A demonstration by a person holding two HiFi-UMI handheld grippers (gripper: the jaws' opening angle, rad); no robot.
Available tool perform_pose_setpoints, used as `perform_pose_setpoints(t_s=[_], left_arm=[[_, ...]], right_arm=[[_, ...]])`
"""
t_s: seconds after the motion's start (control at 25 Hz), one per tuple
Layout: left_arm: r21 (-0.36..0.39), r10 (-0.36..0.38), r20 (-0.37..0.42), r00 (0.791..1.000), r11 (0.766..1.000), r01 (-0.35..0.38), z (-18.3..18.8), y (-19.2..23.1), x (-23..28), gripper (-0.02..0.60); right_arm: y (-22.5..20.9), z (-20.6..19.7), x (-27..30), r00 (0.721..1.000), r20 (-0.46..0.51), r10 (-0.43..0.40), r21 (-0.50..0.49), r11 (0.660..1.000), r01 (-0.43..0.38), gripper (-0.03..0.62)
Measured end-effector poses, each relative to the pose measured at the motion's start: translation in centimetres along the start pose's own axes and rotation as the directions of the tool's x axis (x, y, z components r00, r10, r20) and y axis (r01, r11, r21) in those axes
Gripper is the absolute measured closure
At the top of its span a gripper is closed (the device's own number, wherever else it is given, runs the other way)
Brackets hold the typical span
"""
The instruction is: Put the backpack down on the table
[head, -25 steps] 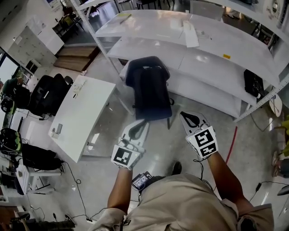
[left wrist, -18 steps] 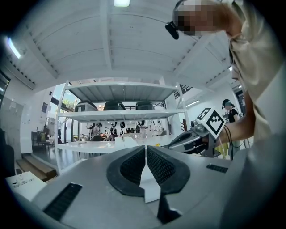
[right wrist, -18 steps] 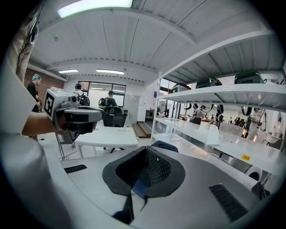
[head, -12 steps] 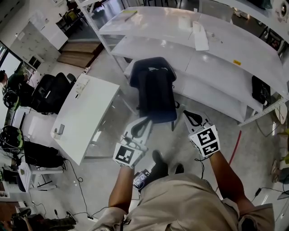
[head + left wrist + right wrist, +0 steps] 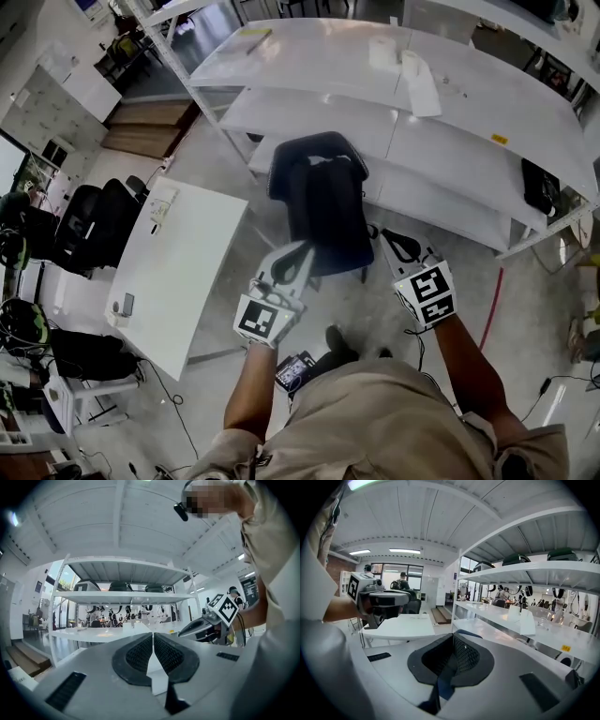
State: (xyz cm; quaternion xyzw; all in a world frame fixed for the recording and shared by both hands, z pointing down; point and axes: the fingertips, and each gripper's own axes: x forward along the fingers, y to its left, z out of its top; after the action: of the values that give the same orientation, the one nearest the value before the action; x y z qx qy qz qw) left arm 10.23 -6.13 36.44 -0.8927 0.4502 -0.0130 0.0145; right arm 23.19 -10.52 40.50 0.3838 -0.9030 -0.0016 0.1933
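Observation:
A dark navy backpack (image 5: 323, 202) hangs above the floor in front of me, between the white table (image 5: 178, 272) on the left and the shelf rack. My left gripper (image 5: 298, 251) sits at its near left corner, shut, with a dark strap (image 5: 172, 700) trailing out under the pads. At the near right corner my right gripper (image 5: 394, 239) is shut on a blue strap (image 5: 440, 679) that runs through its jaws. In the left gripper view the left gripper (image 5: 153, 637) shows closed pads. The right gripper view shows the right gripper (image 5: 453, 641) closed, and the table (image 5: 401, 626) ahead on the left.
A white shelf rack (image 5: 394, 141) with several boards stands straight ahead, with paper and small items on top. Black chairs and bags (image 5: 89, 220) crowd the far left beyond the table. A phone (image 5: 292, 372) hangs at the person's waist. Bare floor lies underfoot.
The person has walked on with the backpack hanging from both grippers. The table and the floor have slid down and left in the head view. Both grips look unchanged.

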Motion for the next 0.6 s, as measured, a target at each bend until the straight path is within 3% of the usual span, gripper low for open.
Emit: perform_pose_setpoints(t_s=[0.6], left_arm=[[-0.013,-0.056,0.01,0.998,0.998,0.056,-1.9,10.8,0.4,0.558]], right_arm=[[1.2,3.0,8.4,0.997,-0.005,-0.075,0.024,0.997,0.075,0.568]])
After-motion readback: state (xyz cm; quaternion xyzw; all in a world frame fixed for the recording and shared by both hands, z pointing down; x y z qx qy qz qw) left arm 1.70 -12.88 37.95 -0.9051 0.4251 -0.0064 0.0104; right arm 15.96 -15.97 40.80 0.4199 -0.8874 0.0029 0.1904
